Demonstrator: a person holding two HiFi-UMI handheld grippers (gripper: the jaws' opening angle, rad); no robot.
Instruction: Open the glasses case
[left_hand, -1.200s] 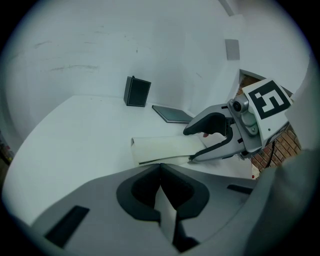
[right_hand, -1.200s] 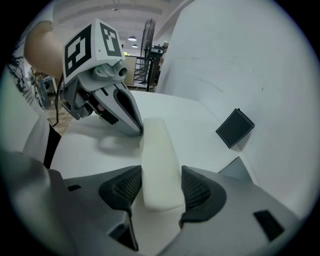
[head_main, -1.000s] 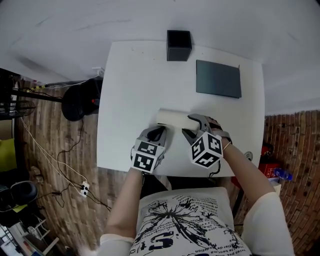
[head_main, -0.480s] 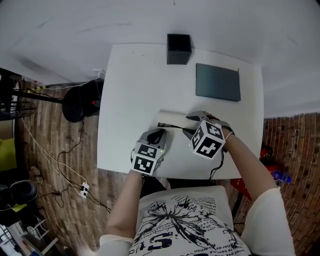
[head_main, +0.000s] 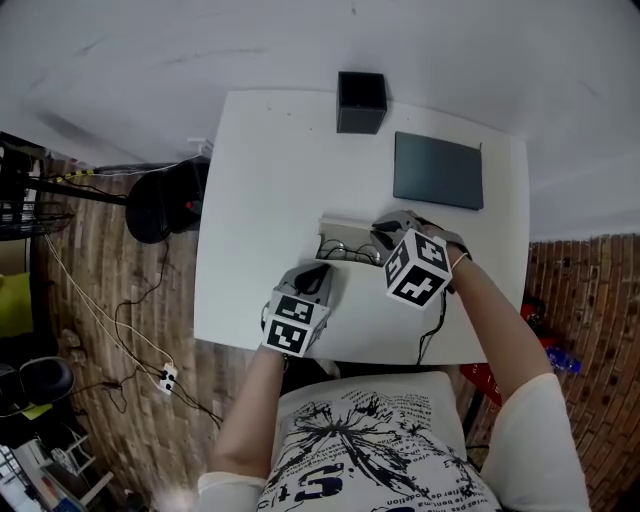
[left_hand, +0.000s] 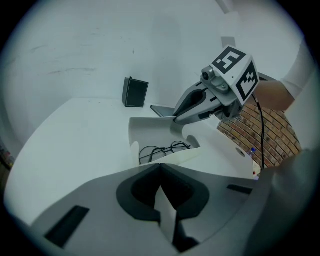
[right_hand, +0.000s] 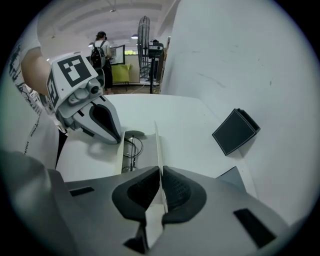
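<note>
A white glasses case (head_main: 338, 262) lies open in the middle of the white table (head_main: 260, 190). Thin black wire glasses (head_main: 345, 250) rest inside it. My left gripper (head_main: 316, 274) is shut on the case's near wall, which shows as a white flap between the jaws in the left gripper view (left_hand: 161, 180). At the case's right end my right gripper (head_main: 384, 233) is shut on the raised lid (right_hand: 158, 145). That lid stands edge-on as a thin white sheet running out from the right gripper's (right_hand: 160, 182) jaws. The glasses (left_hand: 165, 149) lie just beyond my left jaws.
A small black box (head_main: 361, 102) stands at the table's far edge. A flat dark grey pad (head_main: 437, 170) lies at the far right. Left of the table are a black stool (head_main: 160, 200) and cables on the brick-pattern floor. A person stands far off in the right gripper view.
The lid has swung up and away from me, and the glasses now show inside. My right gripper moved away with the lid. The left gripper stayed put.
</note>
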